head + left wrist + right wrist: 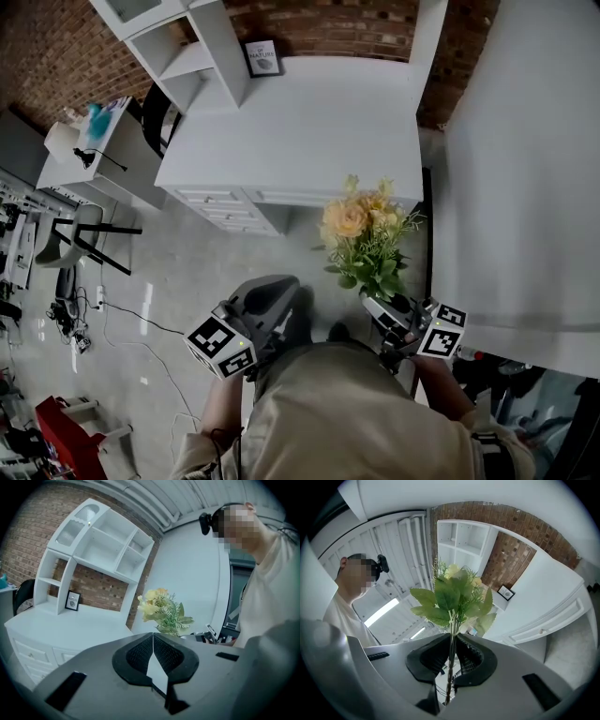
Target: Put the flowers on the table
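Closest to the person, the left tongs (153, 641) are pressed together with nothing between them, held low and off to the side, so they offer no support if the bunch goes. The right tongs (451, 653) are pinching the thin stems (450, 670) of the flowers (366, 234), and that narrow grip is my first worry. The leaves and yellow heads spread wide above one small pinch point, so the bunch looks top-heavy. A quick swing or tilt could make it pivot in the pads, or let one stem slide out.

The flowers are in the air above the floor (187, 272), just short of the front edge of the tabletop (309, 131) and not yet over it. If the tongs let go here, or only just past the edge above the drawers (225, 206), the bunch would likely drop or roll off. The white panel (525, 169) on the right stands near the foliage, and a careless reach could catch the leaves on it and tug the stems loose.

Further back there is plenty of bare surface, but a long reach risks sweeping the heads into the framed picture (262, 58) or the shelf unit (202, 47) at the rear.
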